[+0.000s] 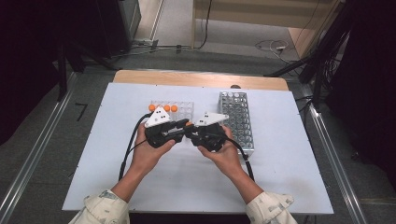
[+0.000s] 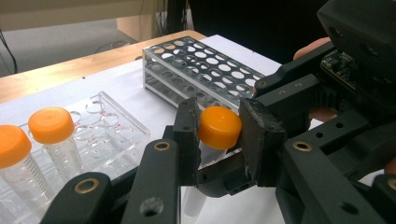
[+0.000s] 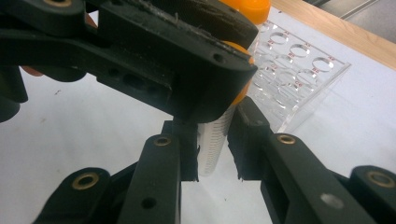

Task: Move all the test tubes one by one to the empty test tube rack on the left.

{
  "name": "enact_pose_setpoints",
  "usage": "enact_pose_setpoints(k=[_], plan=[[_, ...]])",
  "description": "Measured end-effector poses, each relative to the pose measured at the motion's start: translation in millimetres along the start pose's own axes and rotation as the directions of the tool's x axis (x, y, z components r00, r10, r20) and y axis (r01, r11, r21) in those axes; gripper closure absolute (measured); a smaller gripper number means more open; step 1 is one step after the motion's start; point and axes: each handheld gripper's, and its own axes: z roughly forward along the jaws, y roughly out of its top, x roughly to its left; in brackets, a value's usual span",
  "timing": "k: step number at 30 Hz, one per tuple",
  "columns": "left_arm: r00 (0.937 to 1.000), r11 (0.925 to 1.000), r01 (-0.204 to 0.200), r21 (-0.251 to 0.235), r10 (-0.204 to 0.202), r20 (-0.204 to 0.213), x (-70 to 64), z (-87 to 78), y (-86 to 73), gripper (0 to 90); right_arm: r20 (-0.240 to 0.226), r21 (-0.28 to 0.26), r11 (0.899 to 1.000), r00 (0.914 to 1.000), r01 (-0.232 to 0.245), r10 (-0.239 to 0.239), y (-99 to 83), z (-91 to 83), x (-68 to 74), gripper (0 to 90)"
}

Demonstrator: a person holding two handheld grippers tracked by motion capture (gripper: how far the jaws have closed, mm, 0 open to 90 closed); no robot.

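One orange-capped centrifuge tube is pinched at its cap between the left gripper's jaws and at its graduated body by the right gripper's jaws, with three more capped tubes in the clear rack just behind them and one metal rack beside the right gripper.

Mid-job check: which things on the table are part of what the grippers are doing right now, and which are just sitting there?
In the job:
- tube, its body between the right gripper jaws
- orange cap, between the left gripper jaws

Lying about:
- clear rack with capped tubes
- metal rack
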Motion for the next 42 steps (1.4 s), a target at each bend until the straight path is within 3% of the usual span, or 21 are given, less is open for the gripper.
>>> enact_pose_setpoints(k=[10, 16, 20, 25, 33, 42], plan=[[1.0000, 1.0000, 0.008, -0.004, -0.007, 0.003, 0.7, -0.5, 0.4, 71.0, -0.004, -0.006, 1.000, 1.0000, 0.004, -0.004, -1.0, -0.1, -0.1, 70.0], [1.0000, 0.9998, 0.008, -0.016, -0.008, 0.001, 0.9, -2.0, 3.8, 71.2, -0.010, -0.005, 1.000, 0.9999, -0.004, 0.004, -2.4, -0.2, 1.8, 58.8], [0.9999, 0.9993, 0.010, -0.036, -0.010, -0.005, 2.1, -4.4, 8.8, 71.2, -0.007, -0.019, 0.999, 0.9996, -0.028, 0.028, -4.1, -3.4, -0.3, 42.3], [0.9997, 0.9980, 0.016, -0.061, -0.017, -0.018, 6.7, -6.2, 15.2, 71.2, 0.010, -0.045, 0.999, 0.9996, -0.027, 0.028, -6.6, -15.7, -4.1, 34.4], [0.9976, 0.9967, 0.016, -0.079, -0.021, -0.066, 20.9, -5.2, 28.7, 71.2, 0.039, -0.069, 0.997, 0.9982, -0.043, 0.046, -15.2, -37.6, -12.5, 33.2], [0.9921, 0.9934, 0.032, -0.110, -0.045, -0.117, 37.6, -0.4, 43.3, 71.2, 0.053, -0.076, 0.996, 0.9971, -0.051, 0.055, -21.4, -49.5, -17.5, 33.3]])
